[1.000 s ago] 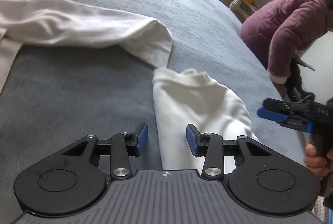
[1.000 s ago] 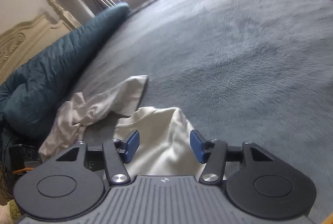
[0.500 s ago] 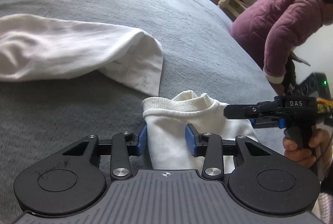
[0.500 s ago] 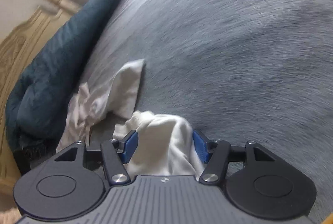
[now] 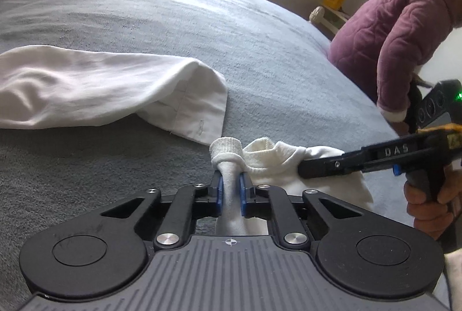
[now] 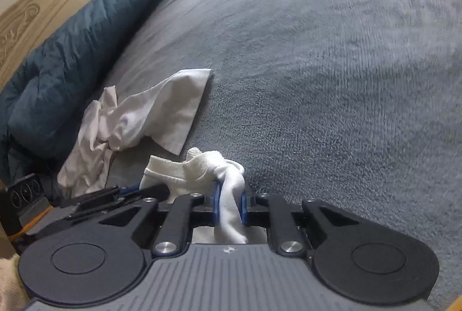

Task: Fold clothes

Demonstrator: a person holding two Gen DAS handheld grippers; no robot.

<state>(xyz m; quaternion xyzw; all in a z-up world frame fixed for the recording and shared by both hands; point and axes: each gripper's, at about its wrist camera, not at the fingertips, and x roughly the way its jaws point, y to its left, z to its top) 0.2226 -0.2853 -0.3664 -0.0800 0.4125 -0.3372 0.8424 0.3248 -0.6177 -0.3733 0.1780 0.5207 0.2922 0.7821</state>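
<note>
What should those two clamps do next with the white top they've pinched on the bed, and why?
Probably lift together and draw apart a little. The left gripper and the right gripper have just closed their jaws on the bunched edge of the white top, which still sags crumpled on the grey bedspread. Raising it should let it hang flat for folding, clear of the white shirt beside it.
</note>
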